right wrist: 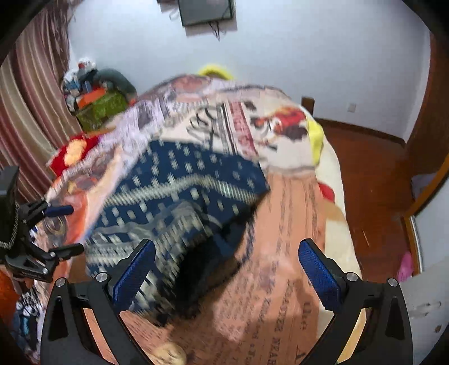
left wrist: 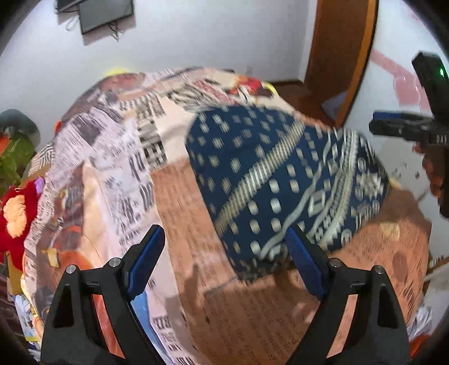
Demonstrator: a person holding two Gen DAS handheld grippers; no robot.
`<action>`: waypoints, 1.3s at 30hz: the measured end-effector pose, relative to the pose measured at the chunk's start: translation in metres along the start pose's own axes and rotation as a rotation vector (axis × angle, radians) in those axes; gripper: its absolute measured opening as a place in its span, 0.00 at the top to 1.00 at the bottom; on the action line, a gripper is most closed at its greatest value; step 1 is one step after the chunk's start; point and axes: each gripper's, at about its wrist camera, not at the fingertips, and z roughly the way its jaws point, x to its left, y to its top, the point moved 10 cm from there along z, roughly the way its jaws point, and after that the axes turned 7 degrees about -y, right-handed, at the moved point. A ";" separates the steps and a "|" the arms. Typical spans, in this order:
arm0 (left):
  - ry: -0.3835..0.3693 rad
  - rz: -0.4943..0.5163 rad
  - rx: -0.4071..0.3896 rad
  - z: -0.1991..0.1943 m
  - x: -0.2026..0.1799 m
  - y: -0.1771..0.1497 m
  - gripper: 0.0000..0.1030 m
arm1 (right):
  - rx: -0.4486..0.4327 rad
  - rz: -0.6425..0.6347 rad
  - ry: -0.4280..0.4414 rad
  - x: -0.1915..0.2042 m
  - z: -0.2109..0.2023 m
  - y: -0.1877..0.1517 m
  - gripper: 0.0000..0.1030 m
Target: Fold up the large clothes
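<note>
A navy blue garment with white dotted and zigzag patterns (left wrist: pixel 280 174) lies folded on a bed covered by a newspaper-print sheet (left wrist: pixel 118 146). My left gripper (left wrist: pixel 224 250) is open and empty, hovering just above the garment's near edge. The right gripper (left wrist: pixel 404 129) shows at the right edge of the left wrist view. In the right wrist view the same garment (right wrist: pixel 179 196) lies ahead and left, and my right gripper (right wrist: pixel 227 266) is open and empty above its near end. The left gripper (right wrist: pixel 64 227) appears at the left edge, open.
A red and orange plush toy (left wrist: pixel 14 213) lies at the bed's left side. A green box with clutter (right wrist: pixel 98 109) stands near striped curtains (right wrist: pixel 28 112). A wooden door (left wrist: pixel 336 56) and wooden floor (right wrist: pixel 370 174) lie to the right. A screen (right wrist: pixel 207 11) hangs on the wall.
</note>
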 end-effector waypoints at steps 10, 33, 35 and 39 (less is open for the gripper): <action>-0.161 -0.241 0.013 0.048 0.024 0.040 0.14 | 0.149 0.134 0.093 0.012 0.070 0.010 0.01; -0.586 -0.568 0.192 0.137 0.019 0.025 0.00 | 0.387 0.213 0.356 0.039 0.148 -0.024 0.00; -0.611 -0.585 0.194 0.138 0.021 0.023 0.00 | 0.384 0.215 0.357 0.042 0.150 -0.022 0.00; -0.672 -0.630 0.197 0.145 0.018 0.022 0.00 | 0.396 0.237 0.374 0.045 0.156 -0.021 0.00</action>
